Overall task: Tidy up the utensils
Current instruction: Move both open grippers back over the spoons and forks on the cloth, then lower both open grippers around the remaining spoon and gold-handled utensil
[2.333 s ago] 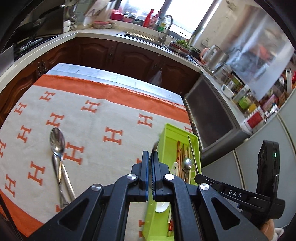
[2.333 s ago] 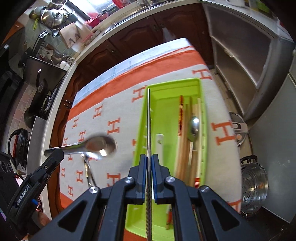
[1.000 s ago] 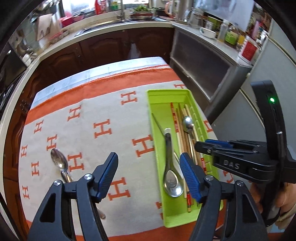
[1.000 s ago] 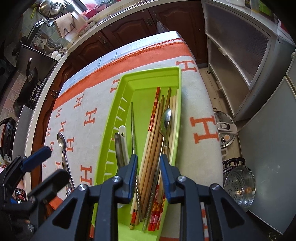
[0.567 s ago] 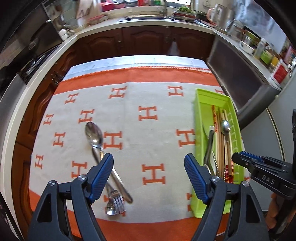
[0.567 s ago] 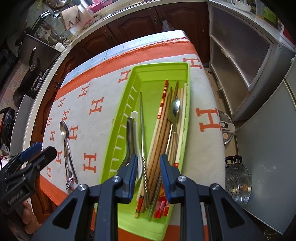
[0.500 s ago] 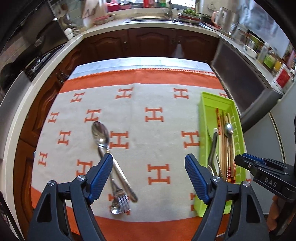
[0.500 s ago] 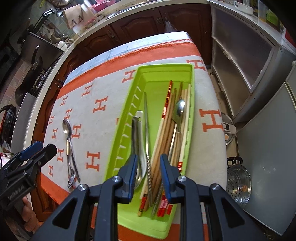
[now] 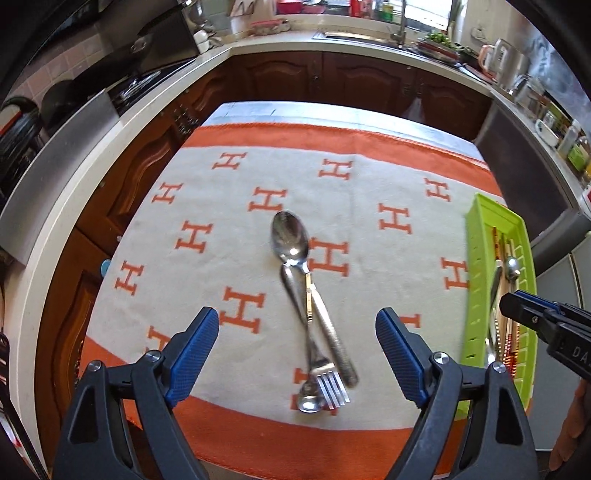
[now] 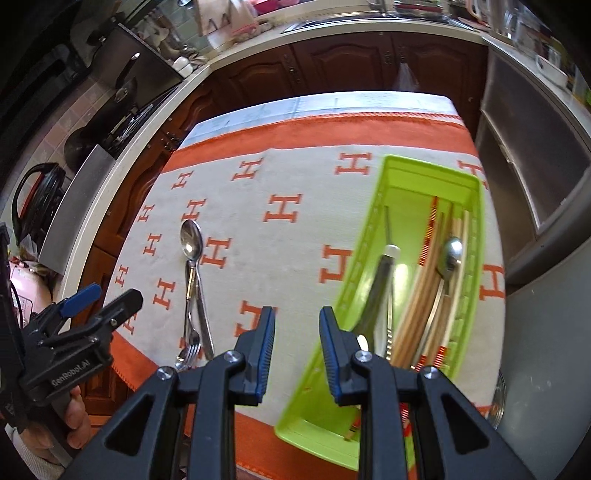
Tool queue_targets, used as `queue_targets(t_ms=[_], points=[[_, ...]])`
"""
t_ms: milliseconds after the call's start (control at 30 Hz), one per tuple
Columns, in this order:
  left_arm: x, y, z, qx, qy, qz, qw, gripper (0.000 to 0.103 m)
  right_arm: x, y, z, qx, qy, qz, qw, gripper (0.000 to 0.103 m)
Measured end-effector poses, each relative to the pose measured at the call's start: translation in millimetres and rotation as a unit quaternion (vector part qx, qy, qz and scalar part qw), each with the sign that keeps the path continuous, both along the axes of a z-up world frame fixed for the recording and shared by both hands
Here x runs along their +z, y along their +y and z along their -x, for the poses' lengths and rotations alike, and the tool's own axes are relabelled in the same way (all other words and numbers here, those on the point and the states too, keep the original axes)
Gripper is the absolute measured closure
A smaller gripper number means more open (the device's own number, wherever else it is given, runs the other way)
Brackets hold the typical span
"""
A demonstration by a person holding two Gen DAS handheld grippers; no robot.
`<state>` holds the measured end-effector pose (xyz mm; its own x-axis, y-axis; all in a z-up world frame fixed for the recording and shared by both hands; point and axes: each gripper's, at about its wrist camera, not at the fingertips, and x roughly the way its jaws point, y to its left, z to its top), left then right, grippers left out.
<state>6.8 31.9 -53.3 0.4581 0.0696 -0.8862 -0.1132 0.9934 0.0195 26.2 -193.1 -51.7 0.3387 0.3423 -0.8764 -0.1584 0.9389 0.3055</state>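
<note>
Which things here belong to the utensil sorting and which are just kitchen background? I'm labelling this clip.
Part of the job:
- large spoon, fork and small spoon, overlapping on the cloth
- green tray holding chopsticks and cutlery
- left gripper and right gripper, both open and empty

Just lying about:
- sink tap
- stovetop
- patterned cloth

The right gripper [image 9: 532, 314] hides the green tray's [image 9: 476, 280] near contents, and the tray's [image 10: 317, 432] near end is blurred
</note>
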Motion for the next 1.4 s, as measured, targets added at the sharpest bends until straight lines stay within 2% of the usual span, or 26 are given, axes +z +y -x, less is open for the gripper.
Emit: queue_targets(t_ms=[300,533,800,1133,1400], points=[[-27.7,55.7,3.1,0.065,0.014,0.024,0.9975,0.017,-11.2,57.7,-14.4,0.051,0.01,0.003,0.999,0.078],[-45.9,85.4,0.8,0.094,0.019,0.05,0.9941,0.017,-24.4,90.7,-21.5,0.084,0.013,0.013,0.996,0.078],[-65.0,96.0,-1.4,0.1,0.02,0.093,0.9905,0.017,-39.8,115.1,-27.8,0.105,0.013,0.015,0.994,0.078],[-77.4,92.7,5.3,0.098,0.012,0.107,0.9893,0.018,-63.7,143.0,-15.8,0.158,0.034,-0.009,0.987,0.078],[-84.0,112.7,25.0,0.135,0.011,0.116,0.984,0.018,-81.7,161.8,-12.9,0.177,0.029,-0.007,0.984,0.078]])
